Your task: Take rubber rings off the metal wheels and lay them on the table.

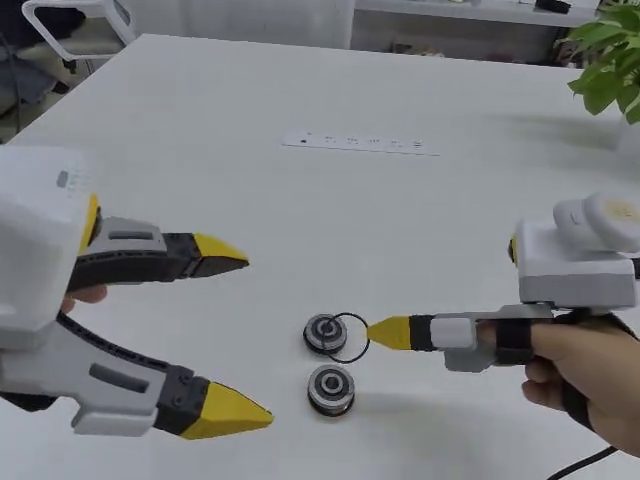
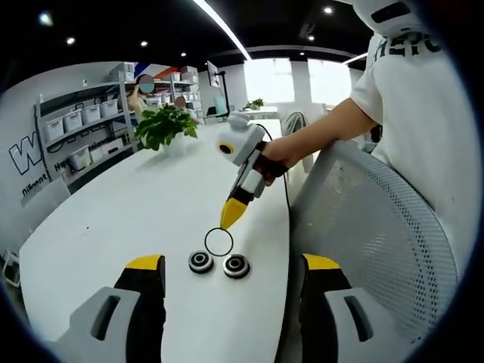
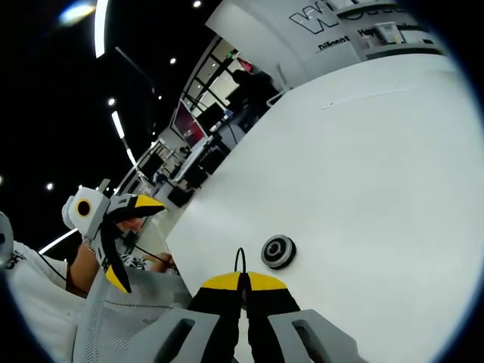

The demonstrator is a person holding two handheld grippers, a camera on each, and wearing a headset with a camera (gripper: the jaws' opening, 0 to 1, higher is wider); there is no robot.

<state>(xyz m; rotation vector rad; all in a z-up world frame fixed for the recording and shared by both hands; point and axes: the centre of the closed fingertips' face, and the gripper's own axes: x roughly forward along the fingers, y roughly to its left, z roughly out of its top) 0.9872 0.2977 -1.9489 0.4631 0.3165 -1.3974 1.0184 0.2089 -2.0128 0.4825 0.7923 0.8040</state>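
Note:
Two small metal wheels (image 1: 325, 333) (image 1: 331, 388) lie flat near the front of the white table (image 1: 300, 200). A thin black rubber ring (image 1: 348, 359) sits against the right side of the farther wheel. My right gripper (image 1: 375, 332) is shut on the ring's right edge; in the right gripper view the ring (image 3: 240, 261) rises edge-on from between the shut jaws (image 3: 242, 278), with one wheel (image 3: 278, 252) just beyond. My left gripper (image 1: 232, 335) stands wide open left of the wheels, holding nothing. The left gripper view has both wheels (image 2: 200, 262) (image 2: 236, 266) and the ring (image 2: 205, 242) ahead of its jaws (image 2: 232, 261).
A flat white strip (image 1: 360, 142) lies mid-table farther back. A green plant (image 1: 605, 60) stands at the far right corner. A white chair frame (image 1: 70, 20) is off the far left. A mesh chair back (image 2: 363, 227) is close beside the table's near edge.

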